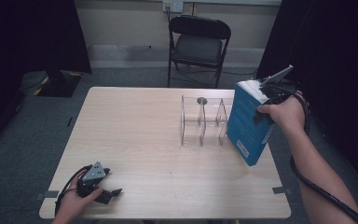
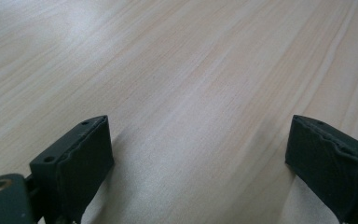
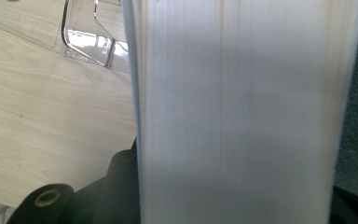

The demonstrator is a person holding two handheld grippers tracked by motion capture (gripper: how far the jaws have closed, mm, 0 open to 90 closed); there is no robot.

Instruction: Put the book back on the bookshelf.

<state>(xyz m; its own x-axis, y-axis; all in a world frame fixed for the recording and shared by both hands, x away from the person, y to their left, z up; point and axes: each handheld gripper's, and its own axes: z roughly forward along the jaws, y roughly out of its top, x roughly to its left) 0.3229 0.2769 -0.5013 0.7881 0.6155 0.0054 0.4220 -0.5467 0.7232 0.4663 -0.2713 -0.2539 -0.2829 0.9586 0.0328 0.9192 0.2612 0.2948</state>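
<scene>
A thick blue book is held tilted above the table's right edge, white page edge up, with my right gripper shut on its upper part. In the right gripper view the book's pale page block stands between the jaws. A clear acrylic rack with upright dividers stands just left of the book, and its corner shows past the pages. My left gripper rests open near the table's front left corner. Its two black pads are wide apart over bare wood with nothing between them.
The light wooden table has bare surface between the rack and the left hand. A black folding chair stands behind the table. Dark curtains hang at both sides, and grey carpet lies around.
</scene>
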